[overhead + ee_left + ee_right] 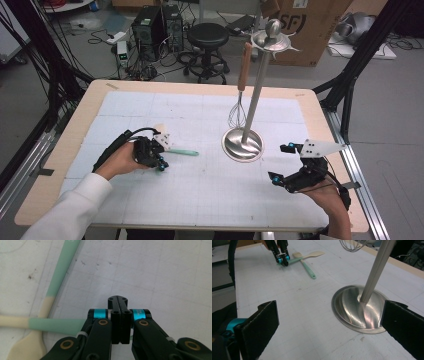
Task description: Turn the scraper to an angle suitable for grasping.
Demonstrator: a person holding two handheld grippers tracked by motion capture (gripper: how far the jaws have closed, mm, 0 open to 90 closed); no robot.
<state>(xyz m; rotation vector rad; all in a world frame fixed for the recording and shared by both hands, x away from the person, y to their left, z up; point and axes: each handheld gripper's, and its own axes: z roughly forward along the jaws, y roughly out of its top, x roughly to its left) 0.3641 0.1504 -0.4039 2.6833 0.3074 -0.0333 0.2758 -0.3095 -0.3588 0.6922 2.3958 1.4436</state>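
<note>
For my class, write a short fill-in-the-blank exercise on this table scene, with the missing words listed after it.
1. The whisk hangs from the steel stand by its ______ handle.
2. The two utensils with mint-green handles lie ______ over each other on the mat.
3. The left gripper has its jaws ______, beside a green handle.
4. The right gripper has its jaws ______, facing the stand's round base.

Missing words: wooden; crossed; shut; open
</note>
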